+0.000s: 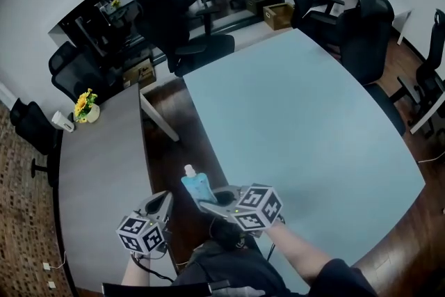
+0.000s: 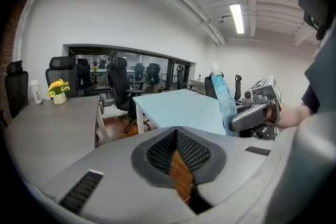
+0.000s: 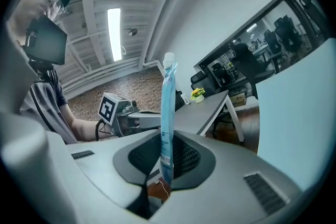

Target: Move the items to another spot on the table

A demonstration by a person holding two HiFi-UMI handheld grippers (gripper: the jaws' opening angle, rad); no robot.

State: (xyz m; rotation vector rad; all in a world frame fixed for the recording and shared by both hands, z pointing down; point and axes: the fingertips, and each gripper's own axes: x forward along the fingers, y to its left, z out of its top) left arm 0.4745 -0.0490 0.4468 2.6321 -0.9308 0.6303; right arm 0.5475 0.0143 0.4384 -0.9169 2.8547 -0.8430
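The right hand-held gripper (image 3: 164,165) pinches the bottom edge of a flat, soft blue pouch (image 3: 167,113) with a white spout cap, holding it upright in the air beside the near corner of the smooth pale-blue tabletop (image 1: 299,122). The left hand-held gripper (image 2: 178,165) has its jaws pressed together on nothing.

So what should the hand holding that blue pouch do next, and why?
Probably carry the pouch forward over the light blue table and lower it. The right gripper has it pinched upright in the air by the table's near corner, resting on nothing; the left gripper is shut and empty.
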